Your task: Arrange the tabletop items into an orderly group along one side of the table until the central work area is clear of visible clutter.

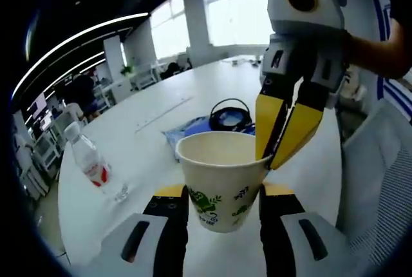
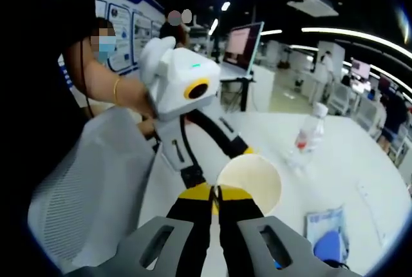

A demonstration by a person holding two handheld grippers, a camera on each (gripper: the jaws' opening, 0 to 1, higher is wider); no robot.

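A paper cup [image 1: 222, 187] with green leaf print stands upright between the jaws of my left gripper [image 1: 223, 194], which is shut on its sides. My right gripper [image 1: 271, 156] reaches down from the upper right, its yellow fingers pinched on the cup's near-right rim. In the right gripper view, my right gripper [image 2: 215, 194] is shut on the rim of the paper cup [image 2: 252, 180], and the left gripper [image 2: 222, 164], held by a person's hand, grips the cup from behind.
On the white table [image 1: 161, 96] a clear water bottle [image 1: 87, 156] with a red label stands to the left. A blue packet [image 1: 188, 130] and a black coiled cable [image 1: 229, 114] lie behind the cup. A white mesh chair [image 1: 380, 180] stands at the right edge.
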